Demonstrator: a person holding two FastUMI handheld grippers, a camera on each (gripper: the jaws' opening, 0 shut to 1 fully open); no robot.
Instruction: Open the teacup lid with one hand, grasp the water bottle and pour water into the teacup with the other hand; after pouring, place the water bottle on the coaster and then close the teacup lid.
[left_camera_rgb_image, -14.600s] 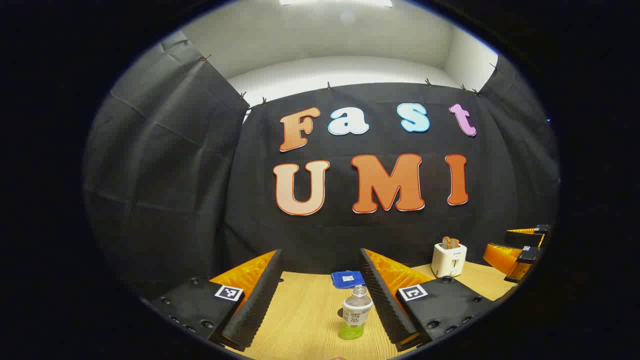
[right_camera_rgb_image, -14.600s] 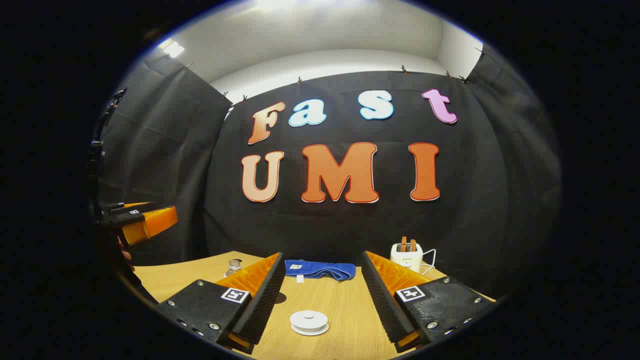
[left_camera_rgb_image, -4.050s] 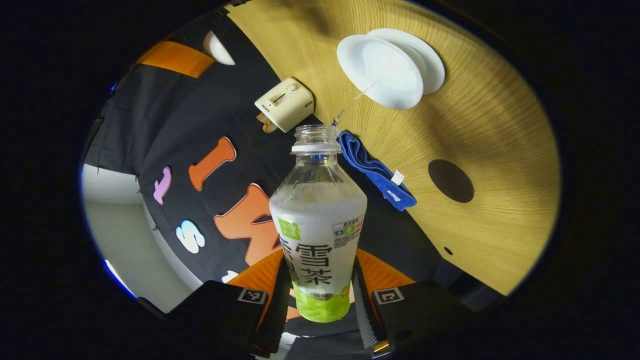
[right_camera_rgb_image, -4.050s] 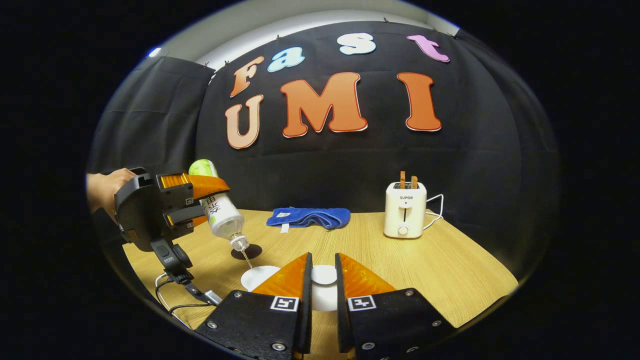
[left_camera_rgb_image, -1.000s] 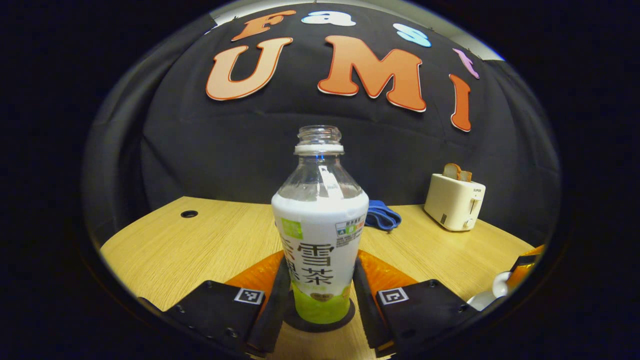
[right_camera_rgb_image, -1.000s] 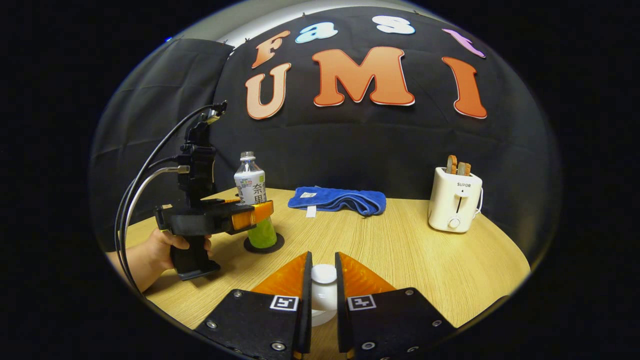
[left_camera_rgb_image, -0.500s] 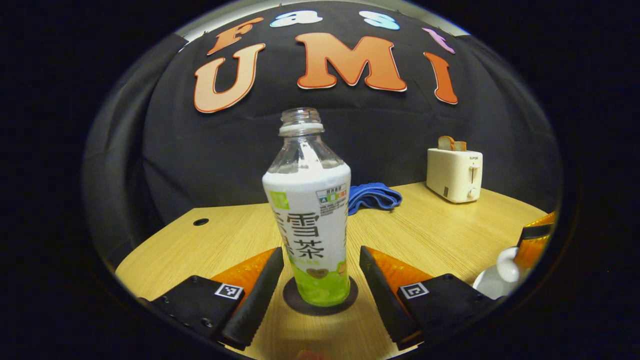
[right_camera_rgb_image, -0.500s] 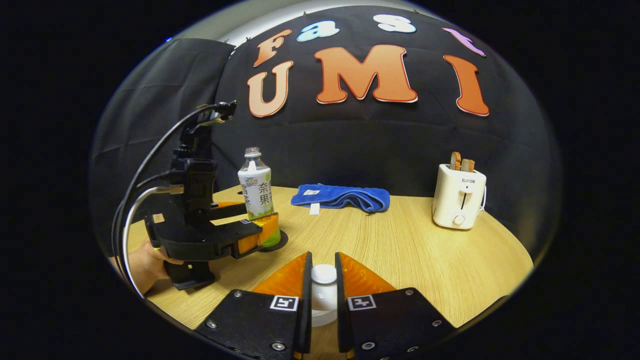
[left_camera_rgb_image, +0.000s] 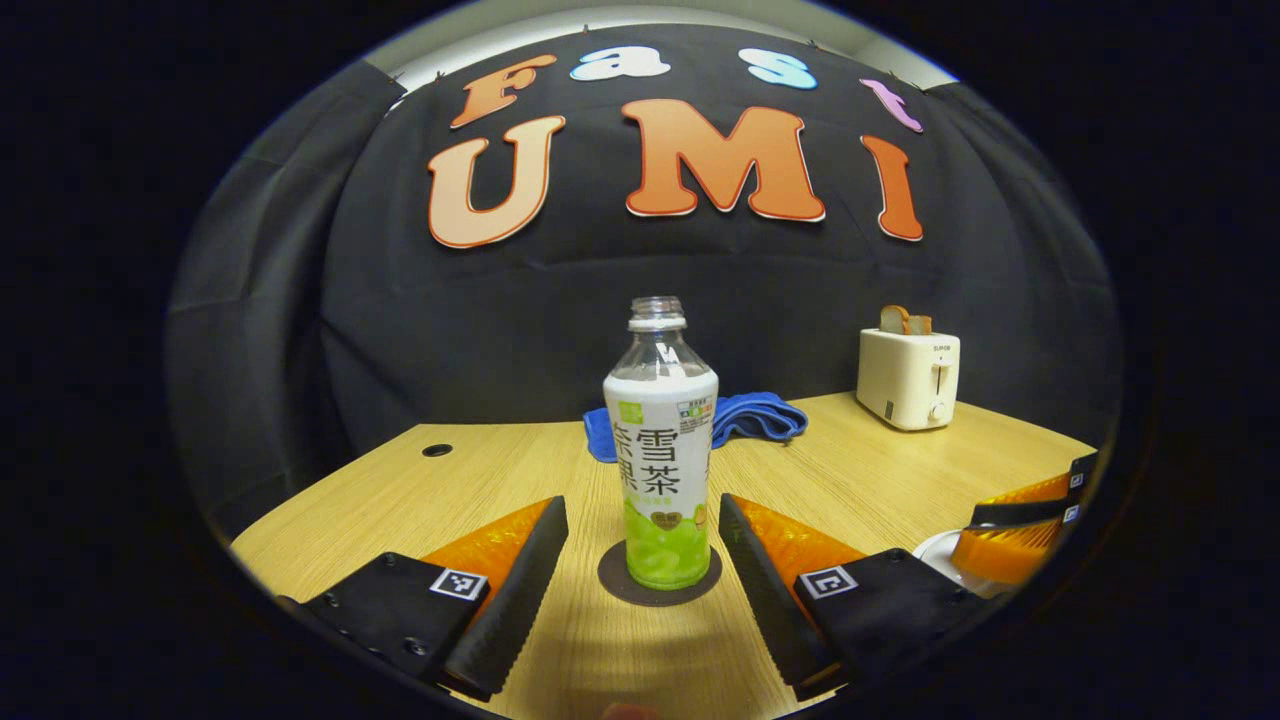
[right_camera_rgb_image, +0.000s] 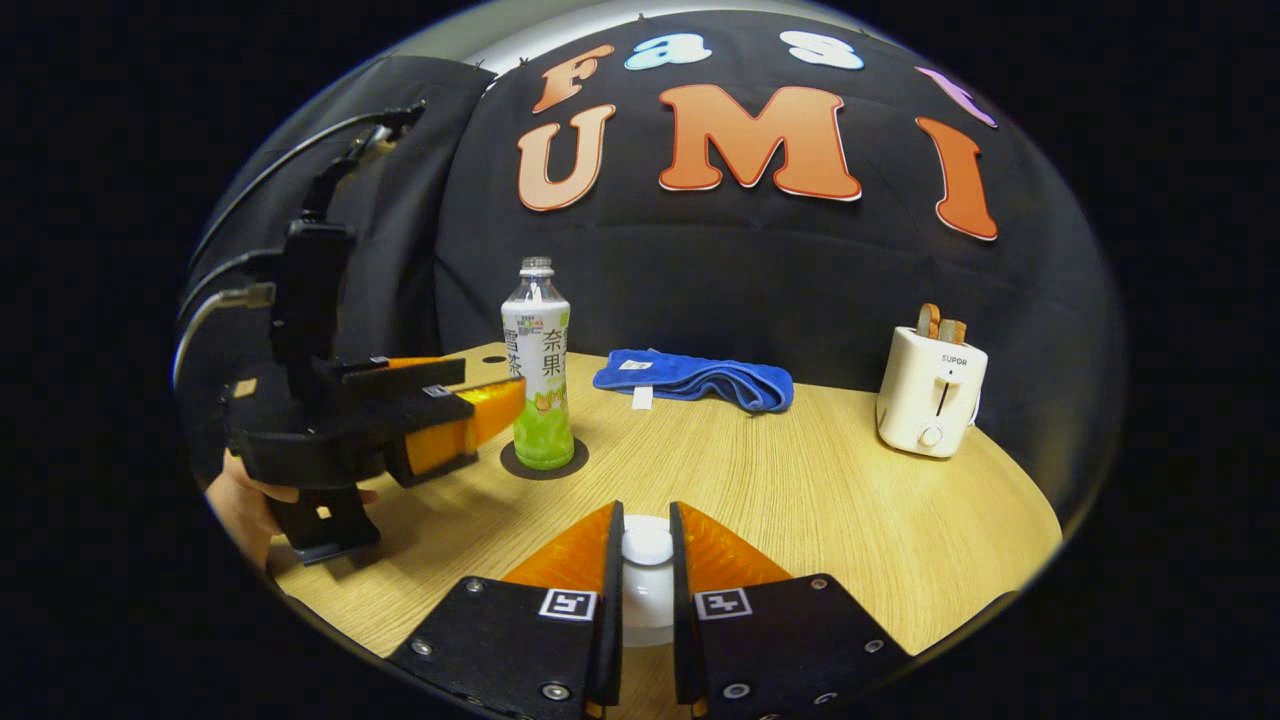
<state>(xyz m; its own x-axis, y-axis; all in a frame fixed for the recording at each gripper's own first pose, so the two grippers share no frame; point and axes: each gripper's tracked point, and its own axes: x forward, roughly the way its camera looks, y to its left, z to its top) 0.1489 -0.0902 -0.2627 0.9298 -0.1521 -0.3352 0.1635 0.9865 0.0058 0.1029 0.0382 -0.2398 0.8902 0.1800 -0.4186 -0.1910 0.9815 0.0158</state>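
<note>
Backing off from the water bottle since half a second ago, left gripper gaping wide, bottle standing upright on the coaster mid-table, right gripper pinching the teacup lid knob near the front edge, blue cloth and toaster sitting along the back edge.

A white-and-green-labelled clear water bottle stands on a dark coaster, near a blue towel and cream toaster.

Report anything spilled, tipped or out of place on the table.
Nothing stands out. The water bottle stands upright on its coaster, uncapped, no puddle visible on the table. The right gripper holds the teacup lid.
</note>
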